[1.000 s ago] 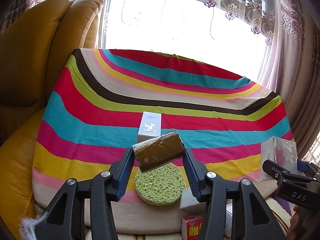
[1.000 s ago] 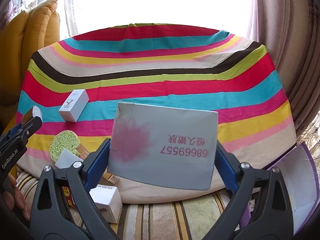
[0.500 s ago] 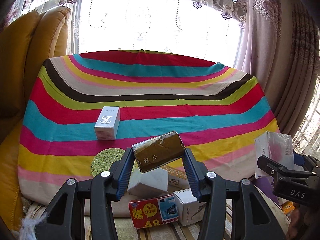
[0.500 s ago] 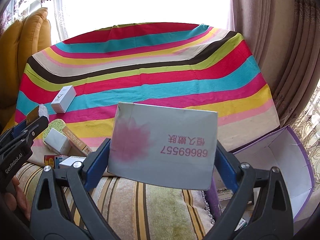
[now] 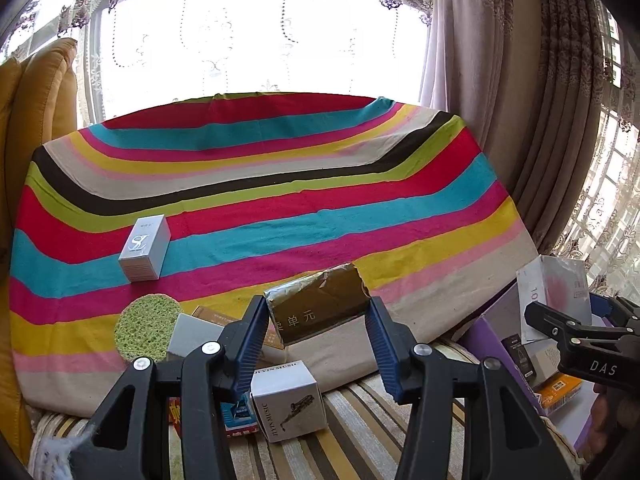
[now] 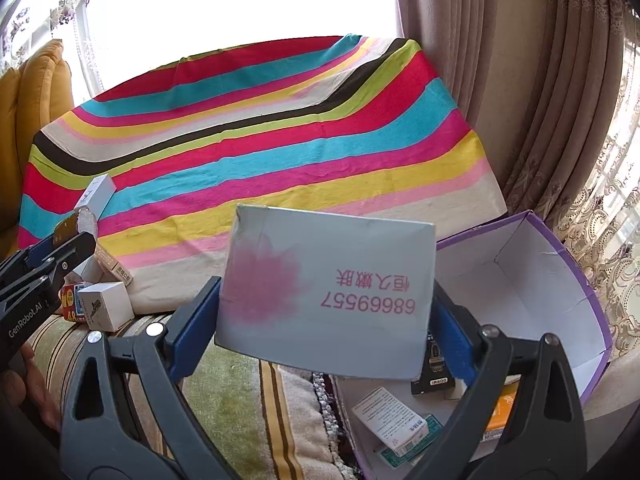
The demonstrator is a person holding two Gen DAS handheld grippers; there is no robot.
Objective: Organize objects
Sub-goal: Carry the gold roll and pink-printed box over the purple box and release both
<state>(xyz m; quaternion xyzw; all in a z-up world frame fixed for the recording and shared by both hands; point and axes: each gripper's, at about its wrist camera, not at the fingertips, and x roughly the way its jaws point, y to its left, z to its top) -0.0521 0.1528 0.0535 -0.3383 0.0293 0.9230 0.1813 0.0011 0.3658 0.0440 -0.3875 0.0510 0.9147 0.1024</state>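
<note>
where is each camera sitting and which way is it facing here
Left wrist: rides the left gripper, facing down over the striped cloth; its fingers clamp a brown packet.
Right wrist: rides the right gripper, tilted toward the purple box; its fingers clamp a grey carton; a hand shows lower left.
Shared: both see the cloth, the music box and each other's gripper.

A striped cloth (image 5: 280, 184) covers the table, with a sofa (image 5: 36, 112) at its left and curtains (image 5: 532, 100) at its right. A small carton (image 5: 145, 249) stands on the cloth toward the left – a round sponge (image 5: 145, 327) lies nearer, by the front edge. Several small boxes (image 5: 287, 400) cluster below that edge. At the right sits an open box (image 6: 560, 280) – packets (image 6: 394, 420) lie inside it.
</note>
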